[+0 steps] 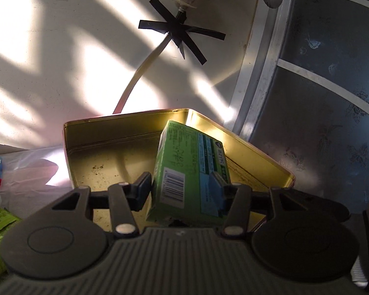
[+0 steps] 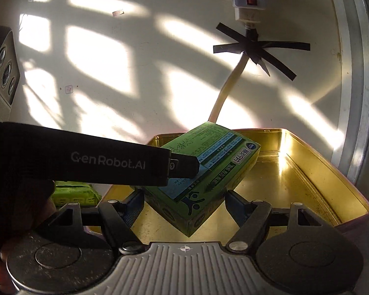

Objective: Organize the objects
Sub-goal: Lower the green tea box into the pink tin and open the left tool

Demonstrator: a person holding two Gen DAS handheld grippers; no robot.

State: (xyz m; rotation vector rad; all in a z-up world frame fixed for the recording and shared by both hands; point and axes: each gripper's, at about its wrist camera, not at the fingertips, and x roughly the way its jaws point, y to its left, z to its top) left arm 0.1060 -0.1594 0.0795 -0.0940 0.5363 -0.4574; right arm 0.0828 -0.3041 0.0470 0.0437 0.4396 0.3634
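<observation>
The green box (image 1: 189, 172) hangs tilted over the open gold tin (image 1: 91, 132), one corner pointing down toward the tin's floor. The left hand-held gripper (image 1: 182, 189) is clamped on it, pads against its two long sides. In the right wrist view the same box (image 2: 209, 162) sits between the fingers of the right hand-held gripper (image 2: 183, 206), but those fingers stand apart from it with a gap on each side, so the right one is spread and holds nothing. The black finger of the left tool crosses that view and presses on the box's top face.

The likeliest trouble, as I judge it, is the box landing on its corner or edge. It is carried askew, and if let go like this it could tip, lean against a wall of the tin (image 2: 307, 147), or rest across the rim instead of lying flat. The grip is also near one end of the box, so it could swing or slip out. The right fingers are close enough to knock it as it comes down.

The tin itself looks empty: bare gold floor with a few dark specks, nothing lying in it yet. Green packets (image 2: 74, 194) lie on the worktop just left of the tin, outside it. A cable taped to the wall (image 1: 169, 32) runs down behind the tin's far wall.
</observation>
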